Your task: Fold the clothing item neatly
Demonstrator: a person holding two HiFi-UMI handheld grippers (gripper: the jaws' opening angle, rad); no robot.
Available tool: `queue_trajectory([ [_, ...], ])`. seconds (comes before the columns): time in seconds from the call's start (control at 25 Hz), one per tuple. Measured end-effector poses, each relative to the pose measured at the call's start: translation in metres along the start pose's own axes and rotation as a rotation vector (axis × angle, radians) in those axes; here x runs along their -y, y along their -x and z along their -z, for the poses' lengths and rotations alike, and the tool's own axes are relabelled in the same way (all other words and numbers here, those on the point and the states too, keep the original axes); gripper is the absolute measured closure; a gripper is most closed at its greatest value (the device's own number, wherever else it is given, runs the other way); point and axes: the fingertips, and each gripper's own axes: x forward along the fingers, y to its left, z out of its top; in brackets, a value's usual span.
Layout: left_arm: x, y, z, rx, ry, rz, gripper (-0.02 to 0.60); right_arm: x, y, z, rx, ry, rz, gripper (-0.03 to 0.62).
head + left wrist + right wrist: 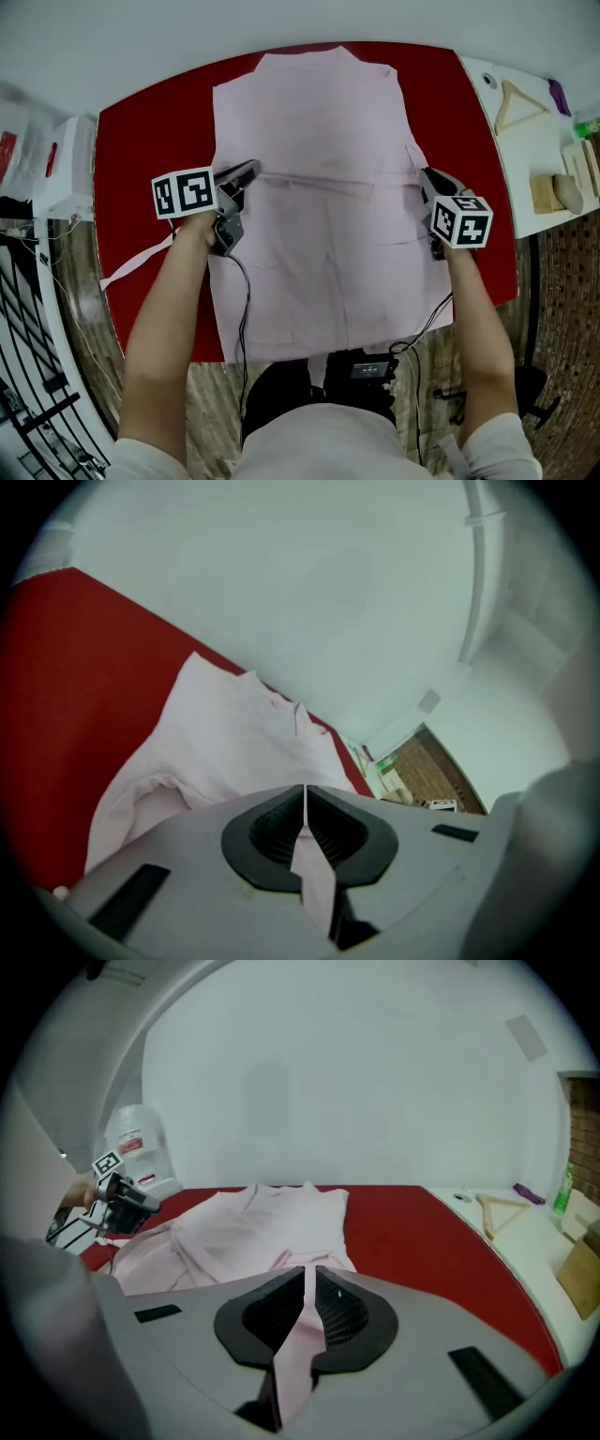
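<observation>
We hold the pink garment at both side edges, left hand-held gripper and right hand-held gripper each pinching cloth, seemingly to fold it evenly over the red desk.

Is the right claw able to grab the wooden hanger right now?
Probably not yet: the right claw is shut on the shirt. Nothing blocks the way to the hanger, but it must let go first.

Pale pink garment, deep red table, white counter, tan wooden hanger, brown dotted floor
</observation>
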Motion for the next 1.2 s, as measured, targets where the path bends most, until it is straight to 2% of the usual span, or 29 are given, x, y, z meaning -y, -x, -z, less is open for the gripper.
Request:
queue_trajectory([
  [0.12,0.015,0.044,-0.006,0.137,0.003,0.050,0.575,-0.040,0.010,-0.017,0.043,0.070,-0.052,0.577],
  [0.28,0.019,0.104,0.014,0.246,0.022,0.060,0.575,-0.115,0.020,-0.026,0.071,0.180,-0.144,0.576],
  [0.48,0.001,0.174,0.052,0.324,0.036,0.014,0.575,-0.236,0.014,-0.031,0.077,0.307,-0.316,0.576],
  [0.64,-0.024,0.227,0.077,0.415,0.098,-0.043,0.575,-0.336,0.000,-0.028,0.064,0.450,-0.465,0.576],
  [0.88,-0.068,0.295,0.102,0.535,0.166,-0.137,0.574,-0.484,-0.017,0.001,0.037,0.702,-0.671,0.569],
  [1.0,-0.090,0.328,0.117,0.587,0.207,-0.181,0.575,-0.554,-0.021,0.018,0.048,0.855,-0.761,0.528],
  [1.2,-0.121,0.372,0.144,0.668,0.280,-0.241,0.575,-0.650,-0.028,0.052,0.054,1.071,-0.883,0.508],
])
